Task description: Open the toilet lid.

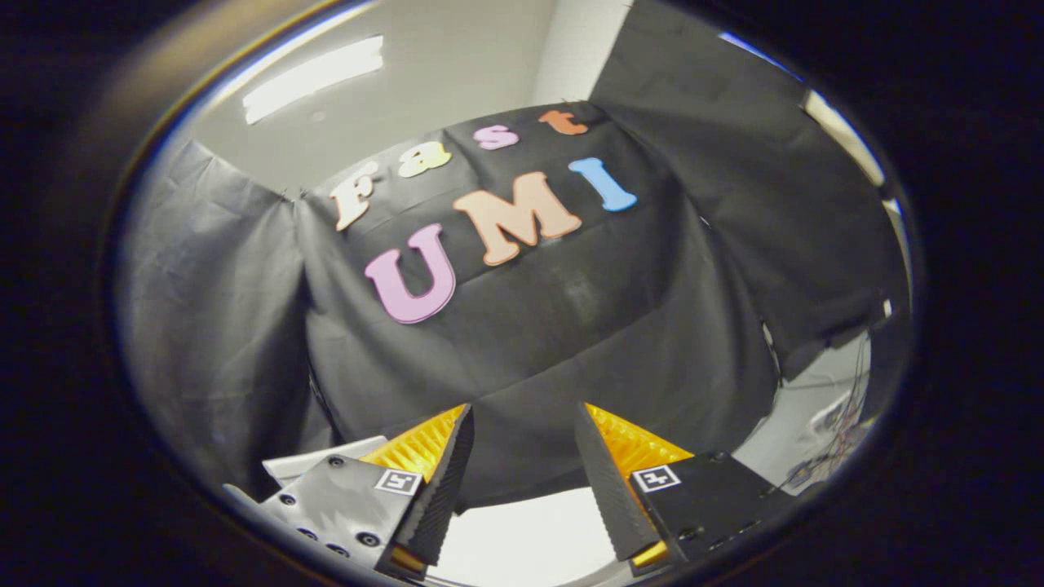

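Observation:
My gripper (522,420) is open, its two orange-and-black fingers (444,461) spread apart with nothing between them. It points slightly upward at the black cloth wall. Below and between the fingers lies a smooth white surface (530,538); I cannot tell whether it is the toilet lid. A small white edge (314,461) peeks out just left of the left finger.
Black cloth (571,326) hangs straight ahead and on both sides. Past the right cloth panel, a white wall with cables (832,424) shows. A ceiling light (314,77) glows above.

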The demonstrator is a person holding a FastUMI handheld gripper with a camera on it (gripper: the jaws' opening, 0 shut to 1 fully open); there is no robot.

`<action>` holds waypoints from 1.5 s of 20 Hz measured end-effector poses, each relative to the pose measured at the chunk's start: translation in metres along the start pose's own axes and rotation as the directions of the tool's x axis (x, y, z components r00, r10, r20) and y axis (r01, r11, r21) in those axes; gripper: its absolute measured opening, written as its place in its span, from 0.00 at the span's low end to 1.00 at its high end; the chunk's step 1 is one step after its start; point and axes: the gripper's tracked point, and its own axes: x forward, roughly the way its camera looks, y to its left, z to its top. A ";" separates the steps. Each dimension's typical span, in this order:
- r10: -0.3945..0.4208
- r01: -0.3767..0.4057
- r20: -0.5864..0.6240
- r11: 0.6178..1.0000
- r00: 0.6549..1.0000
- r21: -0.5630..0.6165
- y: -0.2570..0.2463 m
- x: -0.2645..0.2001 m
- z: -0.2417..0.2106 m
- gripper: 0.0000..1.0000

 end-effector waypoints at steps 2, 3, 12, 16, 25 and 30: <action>-0.097 0.097 -0.003 0.990 0.995 0.104 -0.017 -0.006 -0.019 0.77; -0.143 0.142 -0.008 0.978 0.990 0.152 -0.025 -0.011 -0.030 0.74; -0.333 0.364 -0.149 0.819 0.931 0.444 -0.049 -0.074 -0.144 0.74; -0.359 0.409 -0.198 0.760 0.912 0.505 -0.045 -0.090 -0.182 0.74; -0.362 0.480 -0.318 0.699 0.877 0.530 -0.029 -0.109 -0.243 0.74; -0.425 0.556 -0.361 0.667 0.830 0.496 -0.038 -0.128 -0.259 0.74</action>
